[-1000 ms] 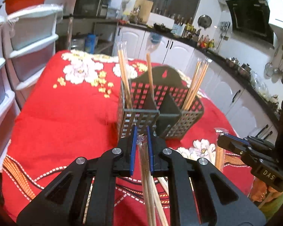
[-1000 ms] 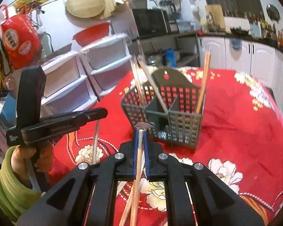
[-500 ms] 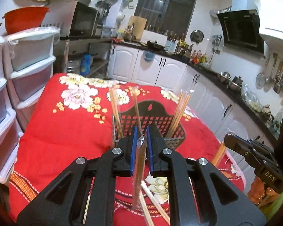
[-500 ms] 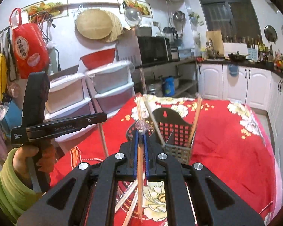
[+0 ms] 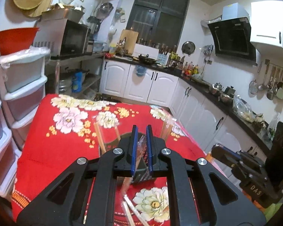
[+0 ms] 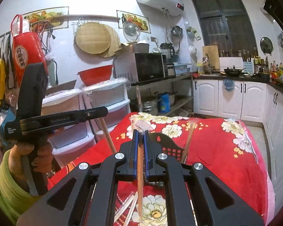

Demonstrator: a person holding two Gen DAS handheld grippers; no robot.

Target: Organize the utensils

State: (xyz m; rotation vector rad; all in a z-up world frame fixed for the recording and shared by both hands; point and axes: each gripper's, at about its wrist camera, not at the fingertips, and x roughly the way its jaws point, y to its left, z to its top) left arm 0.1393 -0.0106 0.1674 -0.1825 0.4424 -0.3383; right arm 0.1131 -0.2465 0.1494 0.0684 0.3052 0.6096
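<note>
My left gripper is shut on a plastic-wrapped pair of wooden chopsticks, held upright above the table. My right gripper is shut on another wrapped pair of chopsticks that hangs down. The dark grid utensil caddy stands on the red floral tablecloth, mostly hidden behind the fingers in both views, with chopsticks standing in it. In the left wrist view the caddy shows just below the jaws. More wrapped chopsticks lie loose on the cloth near me.
White plastic drawers stand left of the table. Kitchen cabinets and a counter run behind and to the right. The other hand-held gripper shows at the right edge of the left view and at the left of the right view.
Both grippers have risen and tilted upward with their chopsticks. The caddy has dropped lower in both views and is now mostly hidden behind the fingers.
</note>
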